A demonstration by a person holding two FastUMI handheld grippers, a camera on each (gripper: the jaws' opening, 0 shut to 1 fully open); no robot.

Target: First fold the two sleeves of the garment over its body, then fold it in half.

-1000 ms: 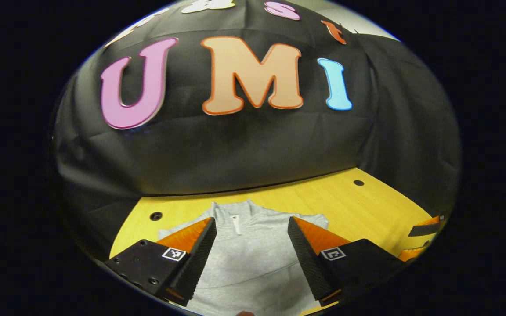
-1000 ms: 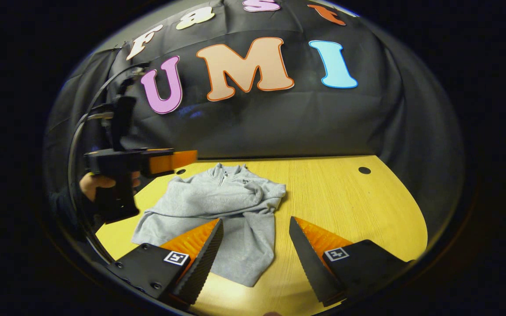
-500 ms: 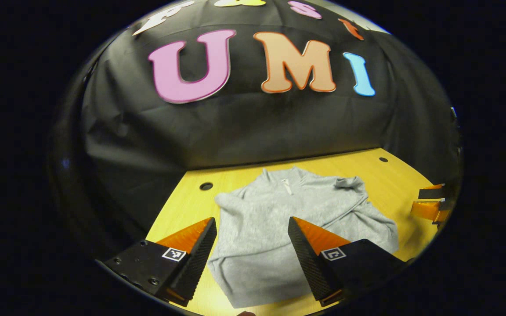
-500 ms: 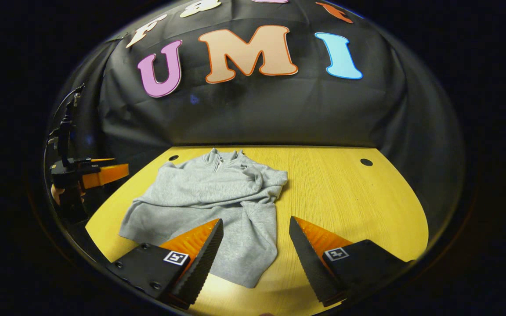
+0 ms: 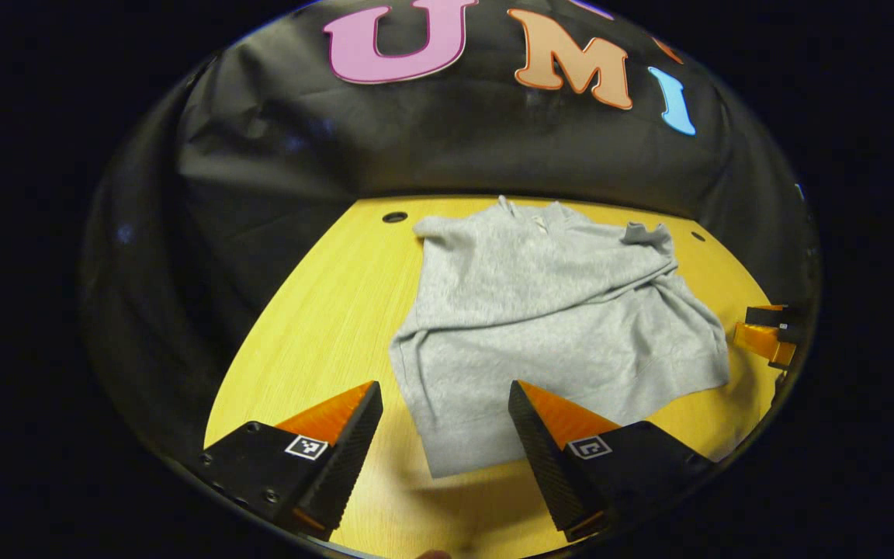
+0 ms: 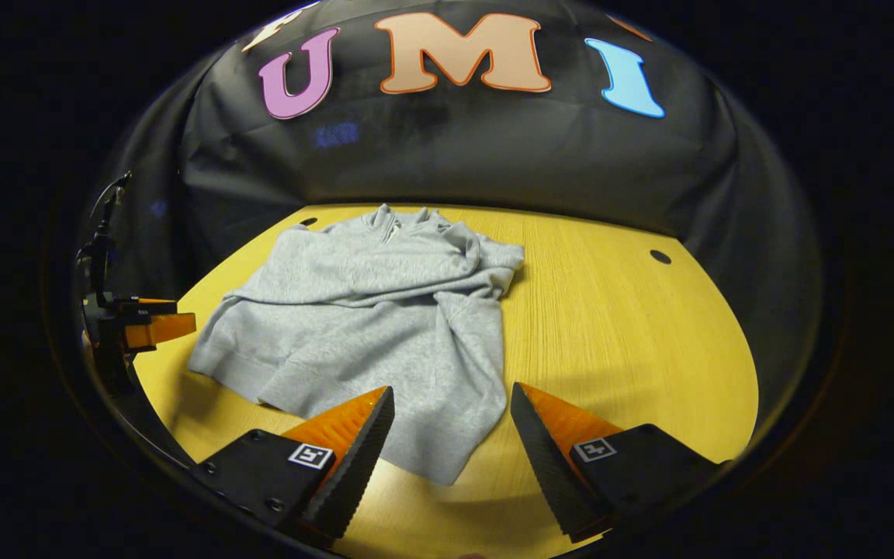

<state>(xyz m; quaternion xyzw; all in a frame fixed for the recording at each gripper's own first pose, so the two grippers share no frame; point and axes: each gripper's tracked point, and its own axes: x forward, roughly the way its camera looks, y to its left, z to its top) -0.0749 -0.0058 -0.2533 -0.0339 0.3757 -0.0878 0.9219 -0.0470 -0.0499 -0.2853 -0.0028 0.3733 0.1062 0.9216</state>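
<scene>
Left hand-held gripper sits at the bottom of the left gripper view with its two fingers wide apart and nothing held between them. It hangs above the bench, and the lower edge of the garment lies in the gap between the fingers, not touched as far as I can see. In this view the garment is a grey sweatshirt spread flat on the yellow wooden bench, in the centre and the right of the frame, with the collar at the upper centre near the black cloth wall. One sleeve is folded across the body, and its cuff makes a small bump at the upper right. A small round hole in the bench is in the upper left, just beside the shoulder.

Right hand-held gripper is at the bottom of the right gripper view, also opened wide and empty. The garment lies in the centre-left of this frame, its hem reaching down between the two fingers. The folded sleeve crosses the body here too, and the fabric is bunched at the upper right of the garment. A hole in the bench shows at the right, well apart from the garment. At the far left edge the left hand-held gripper is visible, near the hem corner. At the right edge of the left gripper view the right hand-held gripper appears, close to the other hem corner.
</scene>
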